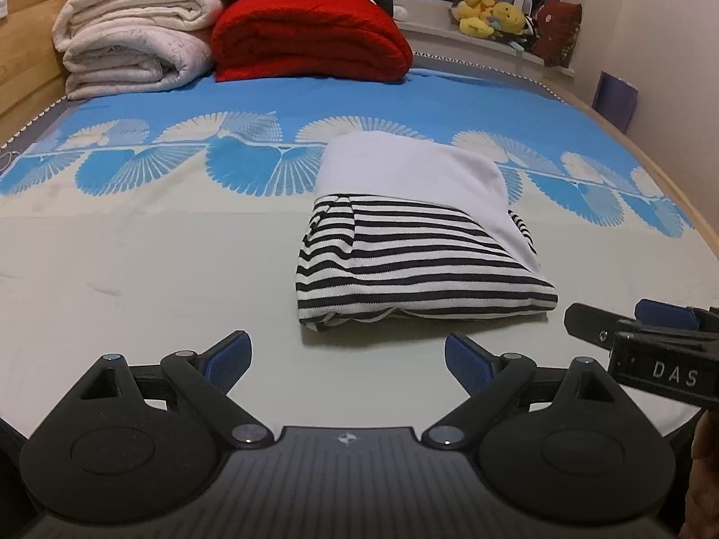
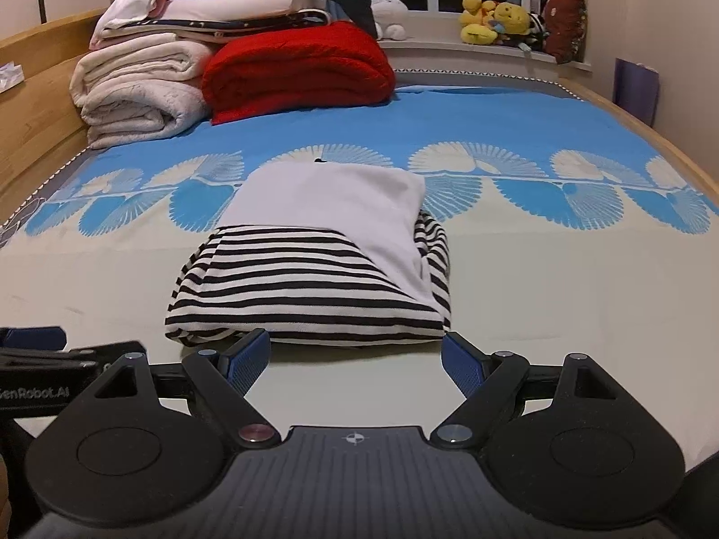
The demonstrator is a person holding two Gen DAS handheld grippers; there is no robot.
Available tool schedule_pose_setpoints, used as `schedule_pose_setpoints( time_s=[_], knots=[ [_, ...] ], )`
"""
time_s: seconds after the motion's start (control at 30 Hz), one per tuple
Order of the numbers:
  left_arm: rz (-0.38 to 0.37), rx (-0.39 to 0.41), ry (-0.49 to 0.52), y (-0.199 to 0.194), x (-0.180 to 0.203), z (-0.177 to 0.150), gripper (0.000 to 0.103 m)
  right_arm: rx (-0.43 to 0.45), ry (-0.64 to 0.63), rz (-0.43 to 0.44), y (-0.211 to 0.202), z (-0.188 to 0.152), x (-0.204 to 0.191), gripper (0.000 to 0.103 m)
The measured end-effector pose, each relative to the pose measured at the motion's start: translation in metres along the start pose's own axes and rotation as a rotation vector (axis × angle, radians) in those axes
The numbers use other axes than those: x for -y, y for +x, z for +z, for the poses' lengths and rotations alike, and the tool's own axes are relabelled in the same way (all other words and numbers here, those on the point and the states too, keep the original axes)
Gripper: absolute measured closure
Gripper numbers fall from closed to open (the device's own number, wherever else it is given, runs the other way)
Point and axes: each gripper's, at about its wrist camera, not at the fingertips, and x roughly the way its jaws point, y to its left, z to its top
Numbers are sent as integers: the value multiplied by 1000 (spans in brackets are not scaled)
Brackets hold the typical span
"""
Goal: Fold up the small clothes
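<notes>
Bed with a cream and blue fan-patterned sheet fills both wrist views. A folded garment, black-and-white striped with a plain white panel folded over its top, lies near the middle of the bed as a compact, roughly rectangular bundle. In the left wrist view it sits at about one o'clock from the left tool; in the right wrist view it lies at twelve o'clock, just beyond the right tool.

The left tool's two blue-padded fingers stand wide apart, with only bare sheet between them; they grip nothing and do not touch the garment. The right tool's fingers are likewise spread wide and empty. Their tips sit very close to the bundle's near edge, one toward each end, but whether they touch the cloth cannot be told.

Each tool shows in the other's view: the right tool appears at three o'clock in the left wrist view, and the left tool at nine o'clock in the right wrist view.

At the far end of the bed, around eleven o'clock, sits a folded red blanket beside a stack of pale folded blankets. Yellow plush toys rest on a windowsill at one o'clock.
</notes>
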Motion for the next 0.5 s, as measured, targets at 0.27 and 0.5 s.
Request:
schedule_pose_setpoints(
  time_s=[0.27, 0.5],
  knots=[
    [-3, -17, -19, 4, -4, 2, 8, -2, -18, 4, 5, 1, -7, 19],
    [0, -21, -27, 4, -5, 2, 8, -5, -25, 5, 6, 0, -9, 19]
  ],
)
